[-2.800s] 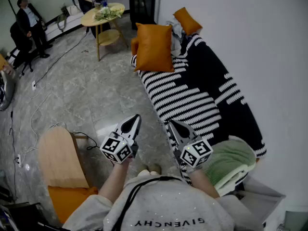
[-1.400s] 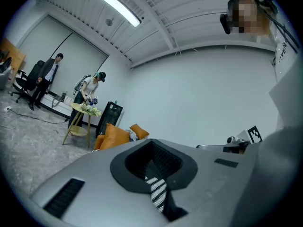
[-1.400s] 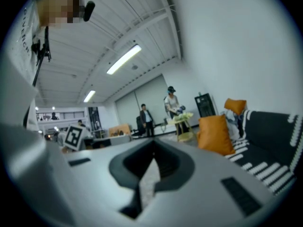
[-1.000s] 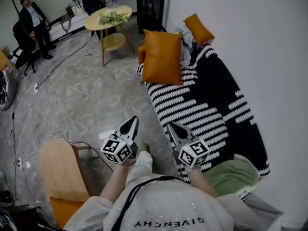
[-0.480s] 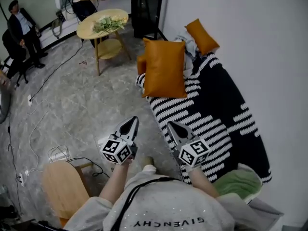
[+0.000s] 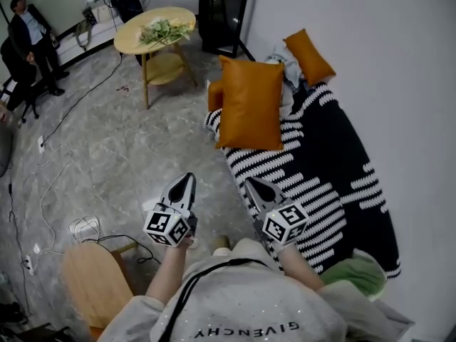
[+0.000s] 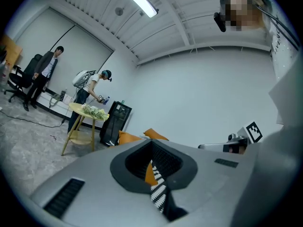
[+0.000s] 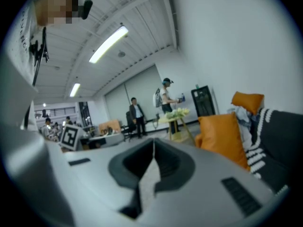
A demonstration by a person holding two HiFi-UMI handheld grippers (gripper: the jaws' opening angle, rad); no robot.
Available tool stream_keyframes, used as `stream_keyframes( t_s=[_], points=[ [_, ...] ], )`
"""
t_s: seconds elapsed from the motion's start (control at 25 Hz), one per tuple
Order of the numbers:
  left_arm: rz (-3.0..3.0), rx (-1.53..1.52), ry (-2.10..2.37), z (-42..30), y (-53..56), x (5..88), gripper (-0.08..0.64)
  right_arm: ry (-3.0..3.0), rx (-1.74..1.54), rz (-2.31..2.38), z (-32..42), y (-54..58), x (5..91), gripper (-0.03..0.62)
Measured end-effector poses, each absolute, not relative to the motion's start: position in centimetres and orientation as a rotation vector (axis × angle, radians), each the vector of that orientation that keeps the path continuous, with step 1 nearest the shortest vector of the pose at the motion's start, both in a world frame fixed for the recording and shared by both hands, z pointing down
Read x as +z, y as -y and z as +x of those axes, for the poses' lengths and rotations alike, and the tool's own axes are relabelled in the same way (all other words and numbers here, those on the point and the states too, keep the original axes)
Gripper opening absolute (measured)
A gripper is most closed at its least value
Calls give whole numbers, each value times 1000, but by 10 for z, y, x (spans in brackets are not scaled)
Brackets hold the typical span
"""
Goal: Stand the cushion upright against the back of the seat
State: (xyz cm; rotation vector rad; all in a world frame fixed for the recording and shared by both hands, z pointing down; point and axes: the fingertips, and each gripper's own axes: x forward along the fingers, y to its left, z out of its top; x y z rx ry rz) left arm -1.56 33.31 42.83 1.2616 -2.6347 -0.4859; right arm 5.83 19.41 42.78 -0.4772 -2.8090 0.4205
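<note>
A large orange cushion (image 6: 251, 104) lies on the front part of the sofa seat, which has a black-and-white striped cover (image 6: 324, 169). It overhangs the seat's edge towards the floor. A smaller orange cushion (image 6: 308, 55) leans against the wall end behind it. My left gripper (image 6: 187, 179) and right gripper (image 6: 249, 183) are held side by side well short of the cushion, both shut and empty. The right gripper view shows the big cushion (image 8: 222, 132) ahead to the right. In the left gripper view an orange cushion (image 7: 130, 137) peeks over the shut jaws.
A round wooden table (image 6: 154, 27) with greenery stands beyond the sofa, next to a black cabinet (image 6: 222, 9). A person (image 6: 30, 30) stands far left. Cables (image 6: 85, 228) lie on the floor. A wooden chair (image 6: 96, 283) is near left; a green blanket (image 6: 353, 271) lies on the sofa's near end.
The whole view has moved forward along the sofa, so the big cushion is nearer to both grippers. The wooden chair and green blanket have slipped back. Both grippers stayed shut.
</note>
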Motion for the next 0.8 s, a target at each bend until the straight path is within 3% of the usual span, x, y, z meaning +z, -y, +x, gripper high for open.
stream_keyframes(
  t_s=[0.32, 0.8],
  points=[
    [1221, -505, 2644, -44, -336, 437, 25, 2785, 411, -509, 20, -193, 433, 18],
    [1280, -505, 2628, -154, -281, 430, 25, 2761, 421, -535, -95, -149, 440, 18]
  ],
)
